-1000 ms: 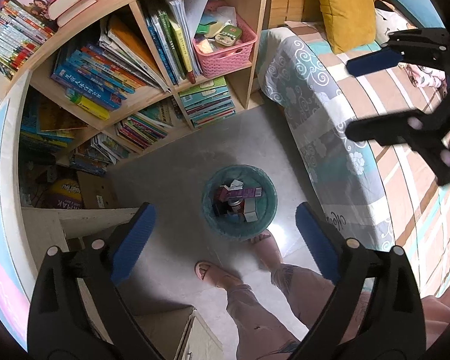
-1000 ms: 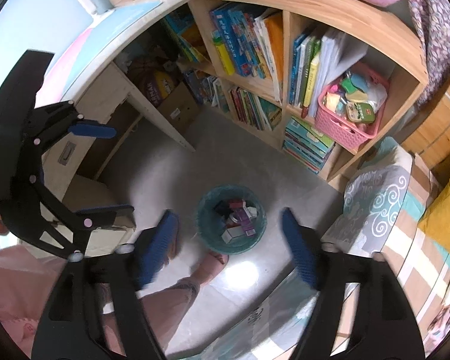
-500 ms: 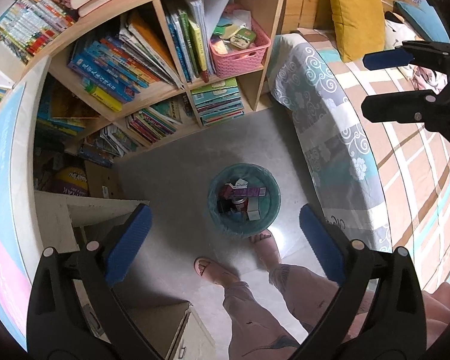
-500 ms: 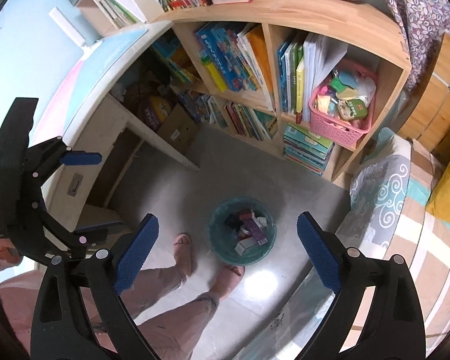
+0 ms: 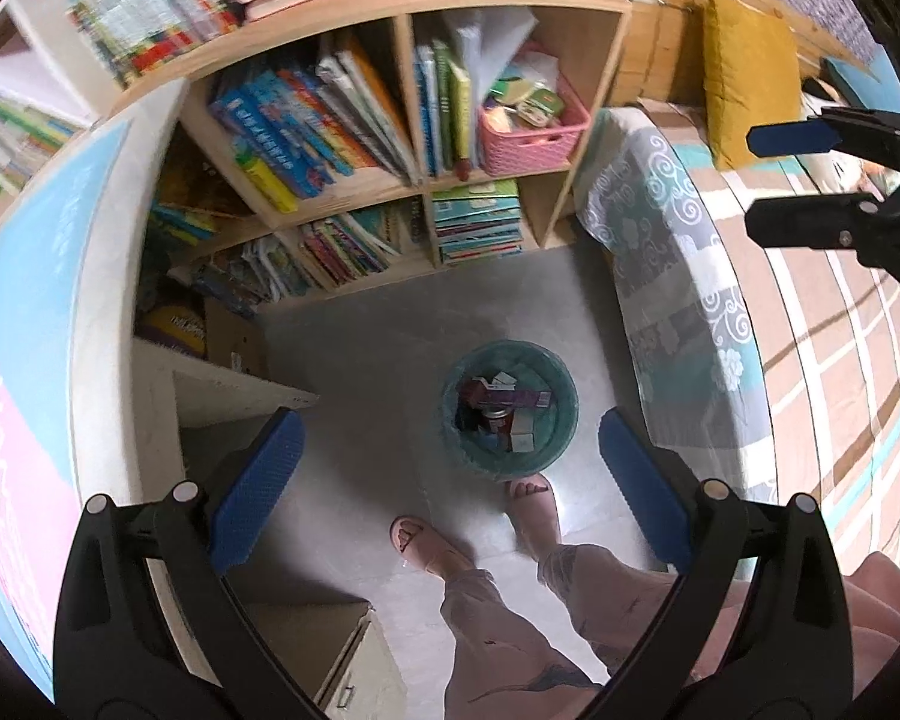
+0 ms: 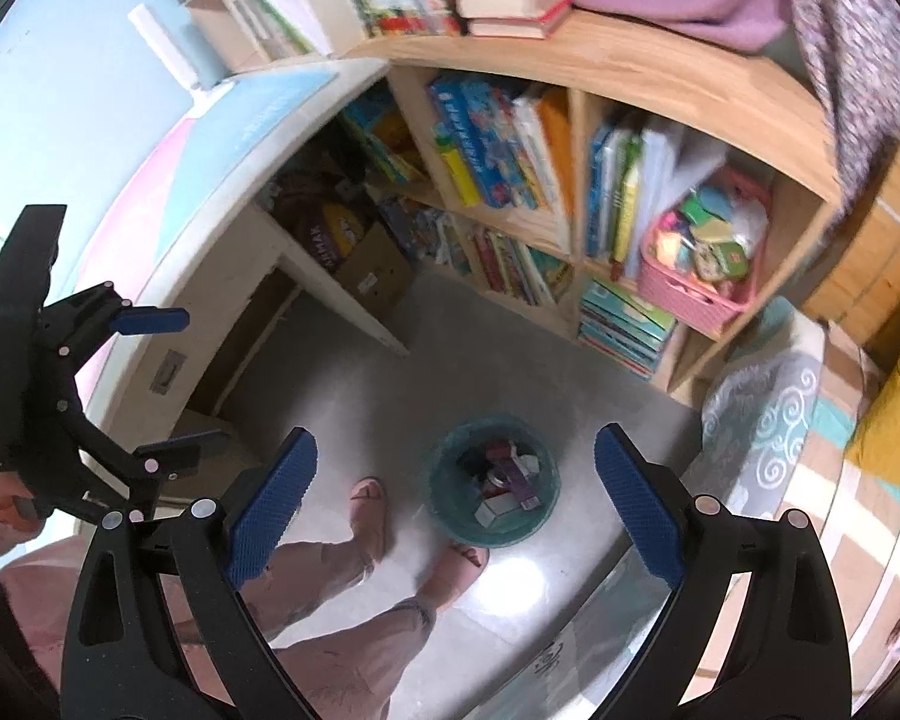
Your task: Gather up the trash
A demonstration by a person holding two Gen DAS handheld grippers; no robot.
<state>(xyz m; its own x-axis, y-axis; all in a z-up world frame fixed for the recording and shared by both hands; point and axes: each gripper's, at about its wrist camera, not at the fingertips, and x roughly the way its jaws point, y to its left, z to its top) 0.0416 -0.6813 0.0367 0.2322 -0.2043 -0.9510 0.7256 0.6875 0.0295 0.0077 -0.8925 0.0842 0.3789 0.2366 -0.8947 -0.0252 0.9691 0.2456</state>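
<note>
On floor: round teal bin (image 5: pixel 508 409) holding boxes, can; both tools wide, empty.

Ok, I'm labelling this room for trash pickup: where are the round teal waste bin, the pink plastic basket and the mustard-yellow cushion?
Round teal waste bin (image 5: pixel 555 450): left wrist view, inner wall near the rim.
Pink plastic basket (image 5: pixel 531 147): left wrist view, front lattice wall.
Mustard-yellow cushion (image 5: pixel 750 78): left wrist view, middle of its face.
</note>
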